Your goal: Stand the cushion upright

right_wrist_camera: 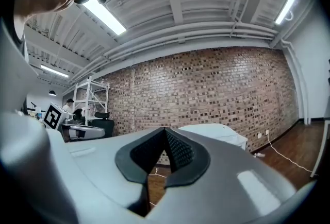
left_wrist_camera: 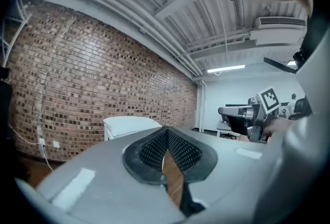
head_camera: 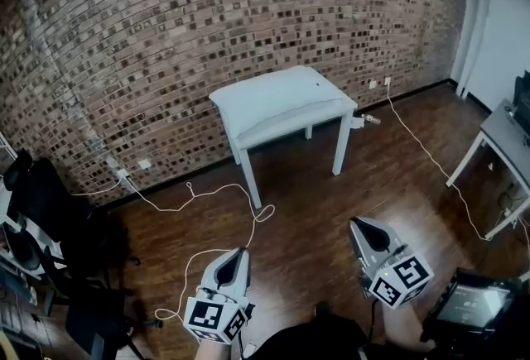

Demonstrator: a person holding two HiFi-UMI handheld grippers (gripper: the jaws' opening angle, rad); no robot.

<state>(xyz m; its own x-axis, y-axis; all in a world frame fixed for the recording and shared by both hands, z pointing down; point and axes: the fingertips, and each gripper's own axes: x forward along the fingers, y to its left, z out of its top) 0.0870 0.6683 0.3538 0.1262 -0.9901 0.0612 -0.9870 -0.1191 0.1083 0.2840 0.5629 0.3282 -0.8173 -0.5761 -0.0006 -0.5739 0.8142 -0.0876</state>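
Here the cushion (head_camera: 277,98) lies flat on the table (head_camera: 340,145), its long side running crosswise, well ahead of both grippers. The right gripper (head_camera: 361,226) seems slightly nearer the table than the left gripper (head_camera: 238,255). Both are closed and empty.

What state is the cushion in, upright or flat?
Flat: the cushion lies broad face up across the white table.

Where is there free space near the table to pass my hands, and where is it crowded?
Bare floor lies in front of the table. The cushion covers almost the whole tabletop, so there is no room there. Cables cross the floor left of the table; chairs crowd the far left, a desk the right.
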